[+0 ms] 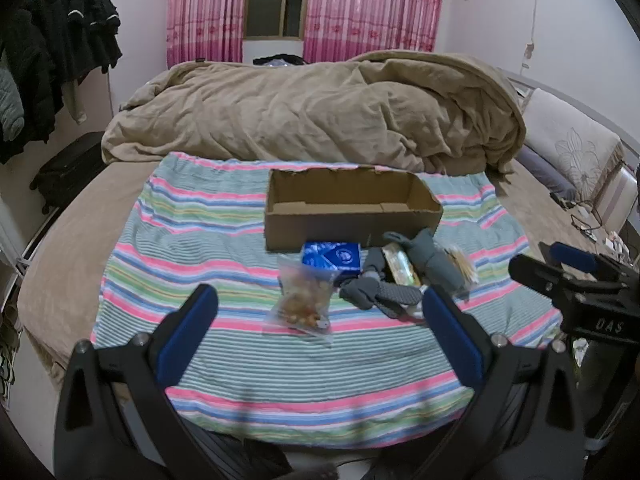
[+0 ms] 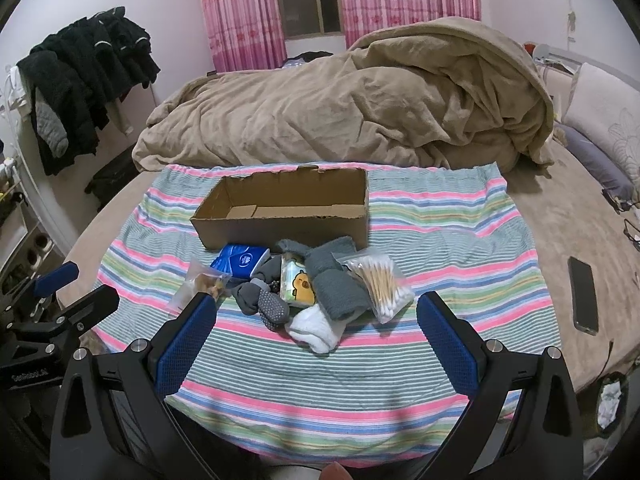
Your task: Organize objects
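Observation:
An open empty cardboard box (image 1: 352,208) (image 2: 284,208) stands on a striped cloth (image 1: 224,360) (image 2: 320,392) on the bed. In front of it lies a pile: a blue tissue pack (image 1: 332,256) (image 2: 240,260), a clear snack bag (image 1: 304,300) (image 2: 200,282), grey socks (image 1: 376,292) (image 2: 340,284), a white sock (image 2: 316,330), a yellow duck packet (image 2: 298,284) and a bag of cotton swabs (image 2: 380,282). My left gripper (image 1: 320,304) is open and empty, just short of the snack bag. My right gripper (image 2: 316,304) is open and empty, just short of the pile.
A crumpled beige duvet (image 1: 312,112) (image 2: 352,108) lies behind the box. A black phone (image 2: 583,294) rests on the bed at the right. Dark clothes (image 1: 52,52) hang at the left. Cables and small items (image 1: 588,220) lie at the bed's right edge.

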A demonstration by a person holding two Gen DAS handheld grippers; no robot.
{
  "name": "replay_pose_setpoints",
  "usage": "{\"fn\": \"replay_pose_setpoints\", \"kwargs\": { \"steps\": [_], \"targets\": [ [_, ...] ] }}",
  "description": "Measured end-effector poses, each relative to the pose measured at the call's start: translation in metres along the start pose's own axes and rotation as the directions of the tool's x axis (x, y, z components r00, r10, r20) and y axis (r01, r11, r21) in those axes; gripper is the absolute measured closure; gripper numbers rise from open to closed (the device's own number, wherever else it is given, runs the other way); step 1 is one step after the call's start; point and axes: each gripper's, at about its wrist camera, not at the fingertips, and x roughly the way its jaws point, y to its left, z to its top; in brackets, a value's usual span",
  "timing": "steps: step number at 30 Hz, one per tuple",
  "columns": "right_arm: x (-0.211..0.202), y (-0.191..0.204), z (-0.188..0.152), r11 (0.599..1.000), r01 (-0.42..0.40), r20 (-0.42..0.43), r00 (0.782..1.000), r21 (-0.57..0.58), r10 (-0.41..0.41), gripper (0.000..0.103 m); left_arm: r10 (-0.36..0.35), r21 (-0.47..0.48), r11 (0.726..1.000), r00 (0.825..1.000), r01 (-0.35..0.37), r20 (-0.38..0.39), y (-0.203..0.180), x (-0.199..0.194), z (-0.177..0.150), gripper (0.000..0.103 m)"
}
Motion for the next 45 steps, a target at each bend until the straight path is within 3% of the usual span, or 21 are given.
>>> {"fn": "replay_pose_setpoints", "kwargs": {
  "steps": [45],
  "targets": [
    [0.0058, -0.0036, 0.0011, 1.000, -0.007, -0.017, 1.000, 0.008, 0.007, 0.001, -0.006, 0.005, 1.000, 1.000, 0.006, -0.017, -0.0042, 0.0093, 0.0009, 0.001]
  ]
}}
